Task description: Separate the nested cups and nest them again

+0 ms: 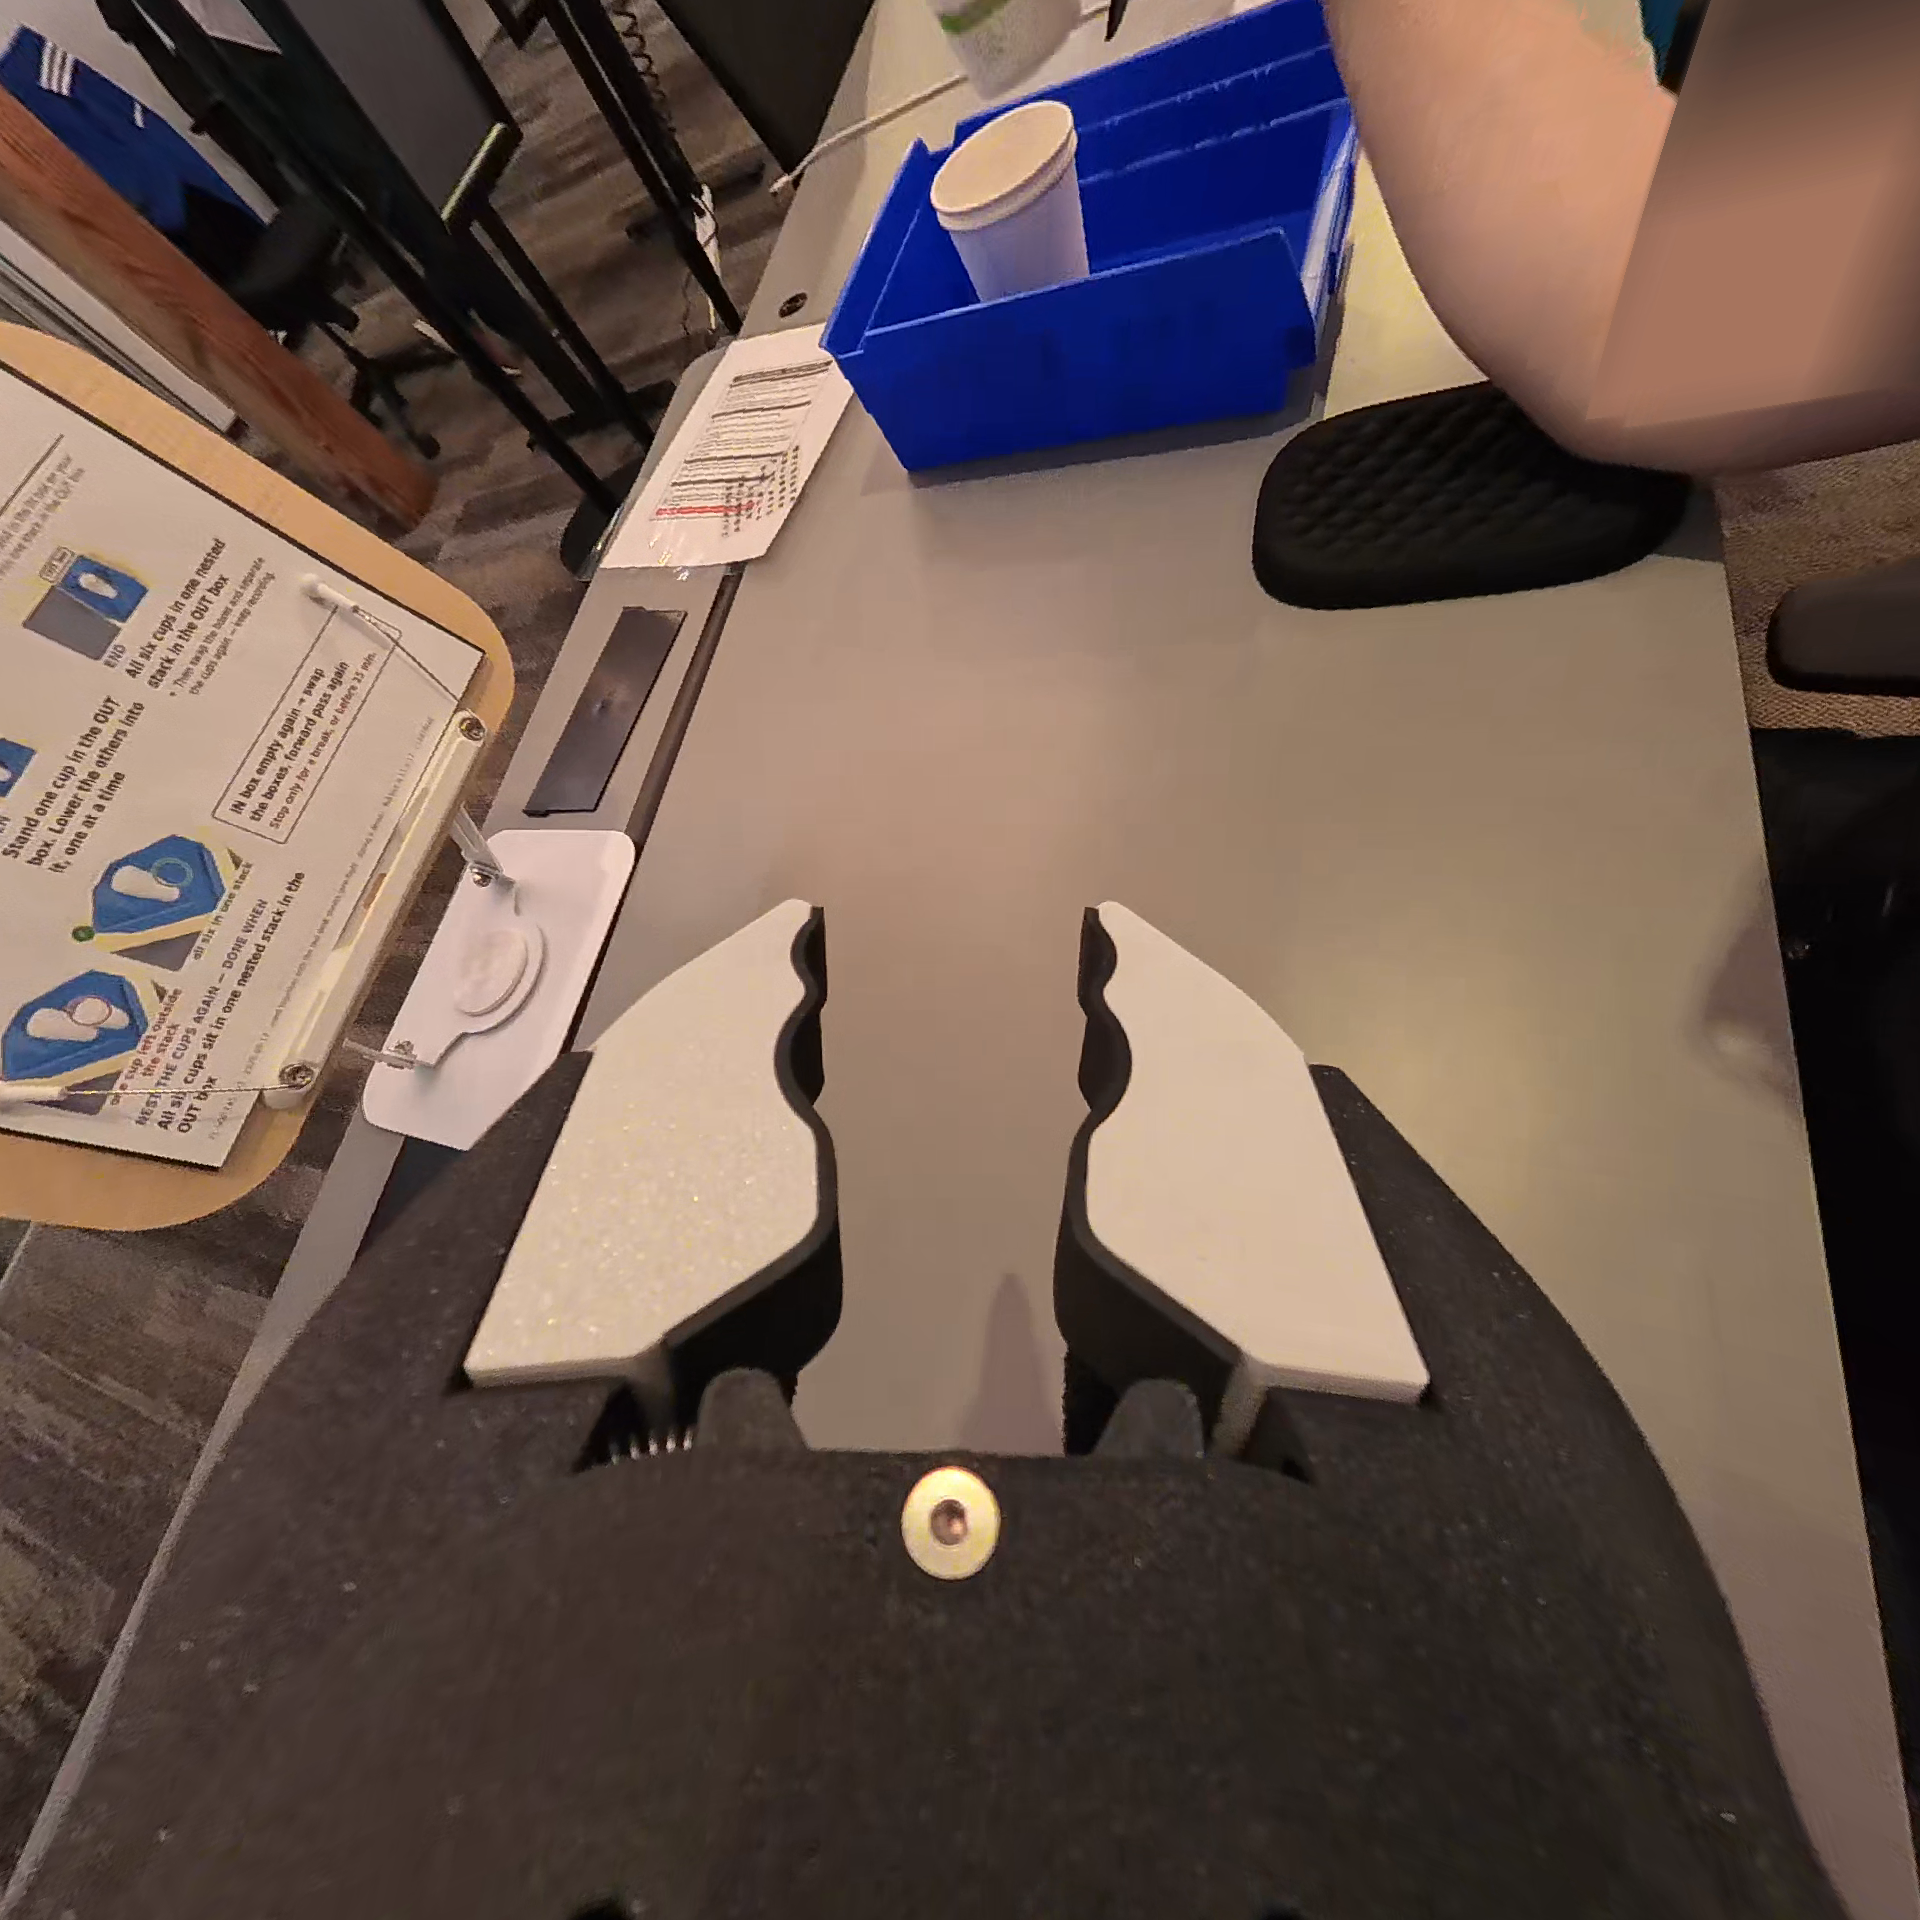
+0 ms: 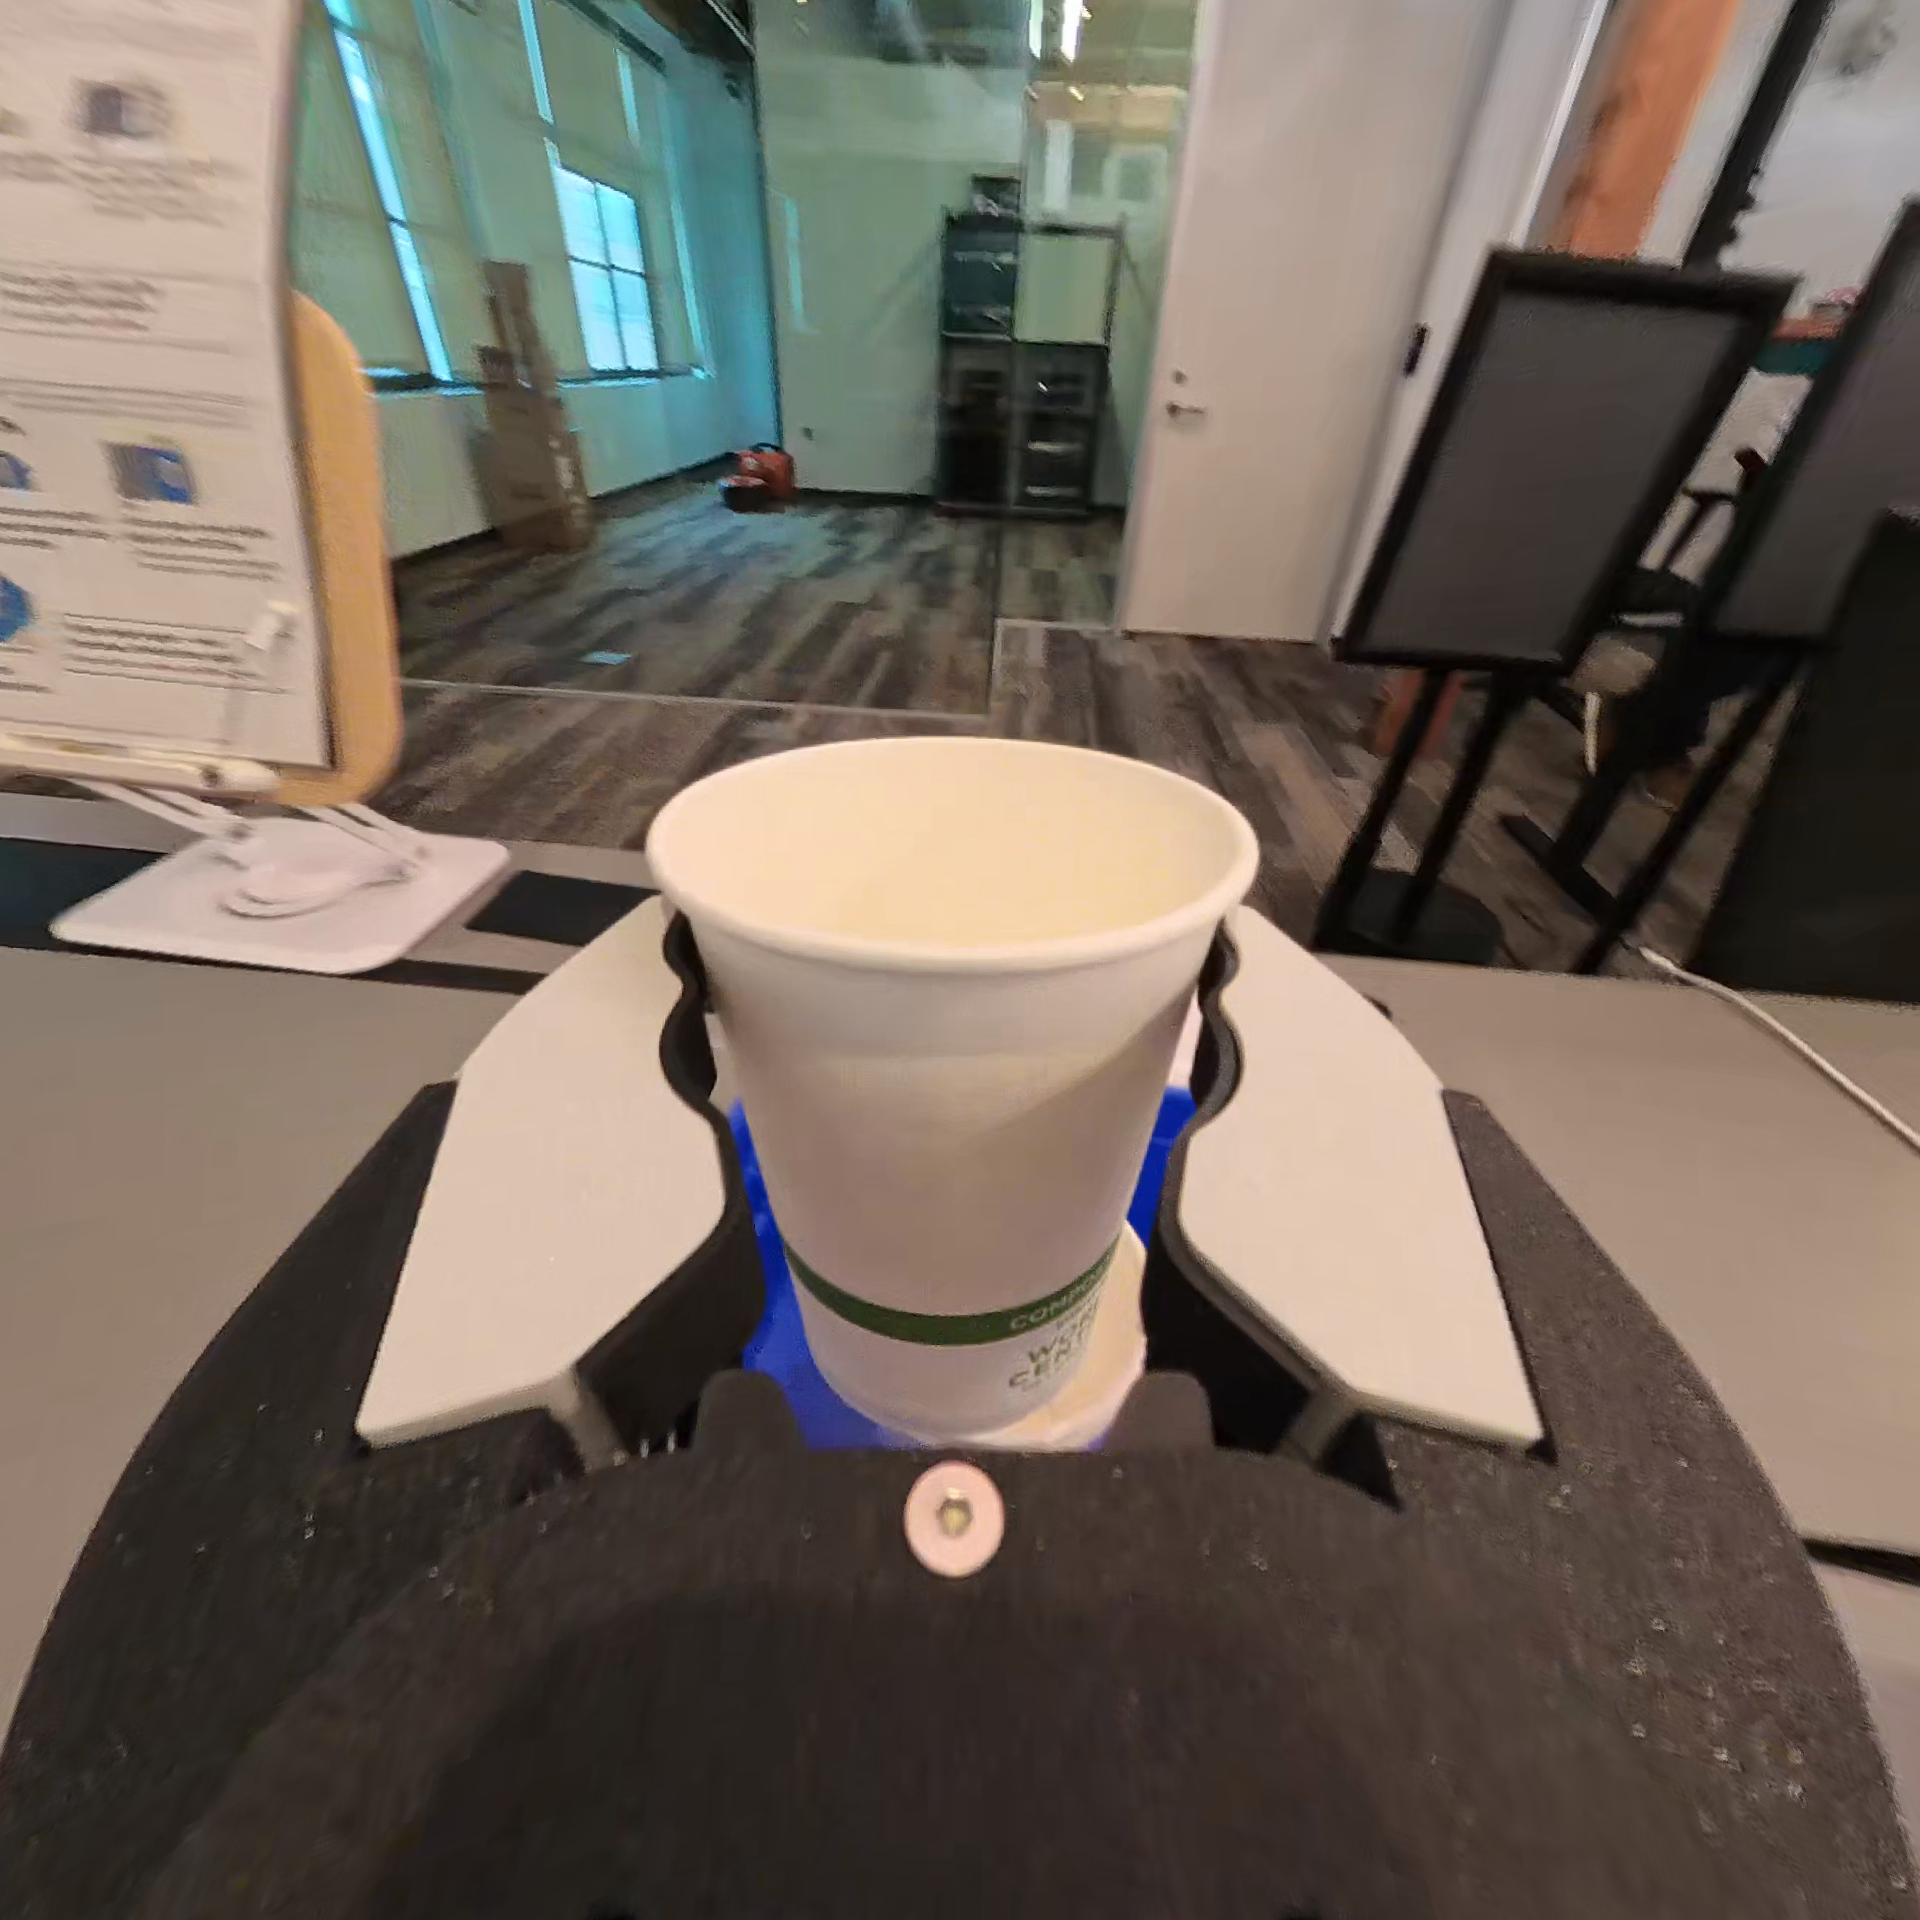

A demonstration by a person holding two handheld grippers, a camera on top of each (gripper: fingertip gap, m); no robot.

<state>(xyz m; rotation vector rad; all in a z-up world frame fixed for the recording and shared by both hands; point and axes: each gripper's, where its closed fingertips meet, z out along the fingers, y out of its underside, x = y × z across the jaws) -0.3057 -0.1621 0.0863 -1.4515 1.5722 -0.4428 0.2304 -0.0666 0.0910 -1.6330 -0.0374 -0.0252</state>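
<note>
A white paper cup with a green band (image 2: 951, 1122) was held upright between the fingers of the right gripper (image 2: 951, 997), the pads pressed against its wall just below the rim. Its base sat over a second white cup rim (image 2: 1101, 1403), partly hidden, with blue bin plastic (image 2: 774, 1382) seen beneath; whether the two cups touched could not be told. The right gripper was pointed level, out across the far edge of the grey table (image 2: 208, 1091) toward the room.

A further white paper cup (image 1: 1013, 203) was seen in the left wrist view, standing tilted in the near left compartment of the blue divided bin (image 1: 1081, 364). How many cups were nested in it could not be told. One bin was counted.

The left gripper (image 1: 951, 997) was held above the table, angled downward, its jaws set moderately apart with nothing between them.

A broad bare stretch of tabletop (image 1: 1039, 727) lay between the left gripper and the bin. One black padded rest (image 1: 1455, 499) lay at the right edge, with a person's arm (image 1: 1662, 208) above it. At the left edge stood one white stand (image 1: 499, 987) carrying an instruction sheet (image 1: 156, 779), and one laminated sheet (image 1: 738, 457) lay just beside the bin.
</note>
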